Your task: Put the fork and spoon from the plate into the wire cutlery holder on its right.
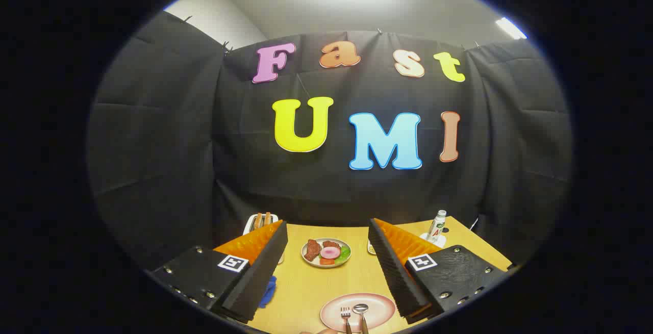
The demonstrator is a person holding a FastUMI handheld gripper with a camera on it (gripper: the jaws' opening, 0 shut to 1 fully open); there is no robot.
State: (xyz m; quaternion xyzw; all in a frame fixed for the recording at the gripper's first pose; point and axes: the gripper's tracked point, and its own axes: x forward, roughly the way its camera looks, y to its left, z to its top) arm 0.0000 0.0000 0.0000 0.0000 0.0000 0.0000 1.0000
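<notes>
Gripper view: I see the gripper (326,267) held above the wooden table (306,283), its two fingers spread wide apart and holding nothing. The fork (346,316) and the spoon (361,312) lie side by side on the pink plate (377,307), fork to the left, spoon to the right, their heads pointing away from me. That plate sits low between the fingers, nearer the right one, and touches neither. Further ahead, also between the fingers, I note a second dish (326,262) carrying toy food. Beyond the left finger stands a white rack (260,220) with items upright in it. Beyond the right finger a small bottle (437,224) stands upright. A blue object (267,289) lies just beside the left finger. I cannot make out the wire cutlery holder with certainty.
</notes>
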